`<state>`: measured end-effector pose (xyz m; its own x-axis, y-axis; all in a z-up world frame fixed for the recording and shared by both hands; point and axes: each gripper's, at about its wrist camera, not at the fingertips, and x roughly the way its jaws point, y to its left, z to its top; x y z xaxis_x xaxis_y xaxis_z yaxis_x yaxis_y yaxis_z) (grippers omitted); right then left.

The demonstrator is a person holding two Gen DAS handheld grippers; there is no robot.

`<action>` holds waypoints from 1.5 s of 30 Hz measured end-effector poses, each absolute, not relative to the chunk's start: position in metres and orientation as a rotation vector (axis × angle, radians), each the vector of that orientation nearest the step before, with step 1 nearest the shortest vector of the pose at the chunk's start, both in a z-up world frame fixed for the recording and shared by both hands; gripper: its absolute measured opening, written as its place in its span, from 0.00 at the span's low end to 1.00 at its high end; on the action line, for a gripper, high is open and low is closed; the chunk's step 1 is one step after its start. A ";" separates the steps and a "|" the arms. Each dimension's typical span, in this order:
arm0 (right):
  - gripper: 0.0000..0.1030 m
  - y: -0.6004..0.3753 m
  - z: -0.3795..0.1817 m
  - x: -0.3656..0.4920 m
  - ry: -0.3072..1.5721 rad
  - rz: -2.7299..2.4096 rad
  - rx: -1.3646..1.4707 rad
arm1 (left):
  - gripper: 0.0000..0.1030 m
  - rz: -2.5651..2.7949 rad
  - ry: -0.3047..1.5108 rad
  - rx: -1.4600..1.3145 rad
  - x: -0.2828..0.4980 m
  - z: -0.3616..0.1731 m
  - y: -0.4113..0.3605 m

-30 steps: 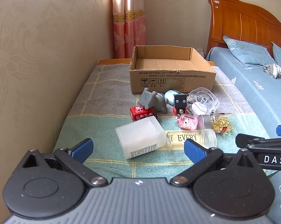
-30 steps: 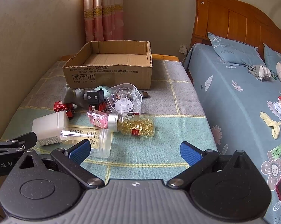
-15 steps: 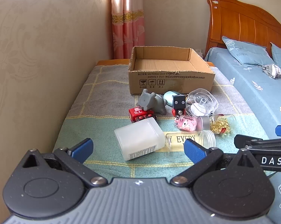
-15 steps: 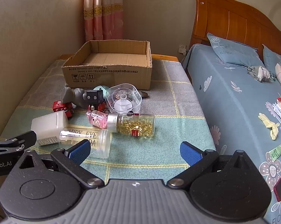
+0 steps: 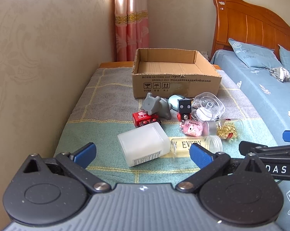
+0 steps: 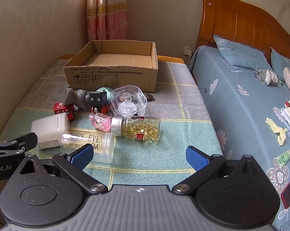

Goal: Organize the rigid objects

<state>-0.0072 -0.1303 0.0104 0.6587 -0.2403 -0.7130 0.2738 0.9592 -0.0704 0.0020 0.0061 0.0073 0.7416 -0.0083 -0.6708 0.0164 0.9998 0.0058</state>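
Observation:
A pile of small items lies on a checked blanket (image 5: 106,127) in front of an open cardboard box (image 5: 175,80) (image 6: 112,73). Nearest is a white plastic bottle (image 5: 145,144) (image 6: 50,129) on its side, beside a clear lettered jar (image 5: 195,144) (image 6: 87,144). Behind them are a red toy car (image 5: 145,118), a grey toy animal (image 5: 156,105), a black cube toy (image 5: 184,106), a pink bottle (image 5: 191,128), a jar of gold capsules (image 6: 143,129) and a clear round container (image 6: 128,101). My left gripper (image 5: 143,152) is open, just short of the white bottle. My right gripper (image 6: 139,154) is open over bare blanket.
A wall (image 5: 39,67) runs along the left of the blanket. A bed with a blue sheet (image 6: 241,115), pillows and a wooden headboard (image 6: 251,23) lies to the right, with papers, a glove and a tube on it. Pink curtains (image 5: 131,23) hang behind the box.
Both grippers have drawn back and risen slightly, so the pile looks a little farther off. Nothing on the blanket has moved and both grippers have stayed open.

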 end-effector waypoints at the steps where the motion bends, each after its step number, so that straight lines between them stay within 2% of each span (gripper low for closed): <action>1: 1.00 -0.130 0.011 -0.007 0.801 -0.292 0.043 | 0.99 -0.013 0.735 0.011 0.002 0.007 0.006; 22: 1.00 -0.109 0.007 0.015 0.732 -0.148 -0.040 | 0.99 0.075 0.728 -0.041 0.017 0.001 0.052; 38: 1.00 -0.054 -0.038 0.066 0.754 0.009 -0.263 | 0.99 0.179 0.756 -0.082 0.033 -0.015 0.084; 45: 1.00 -0.062 -0.053 0.072 0.806 -0.039 -0.241 | 0.99 0.174 0.760 -0.072 0.036 -0.016 0.085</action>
<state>0.0723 -0.0621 -0.0528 0.6935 -0.1263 -0.7093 -0.0568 0.9718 -0.2287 0.0363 0.0848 -0.0164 0.7112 0.1306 -0.6908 -0.1826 0.9832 -0.0021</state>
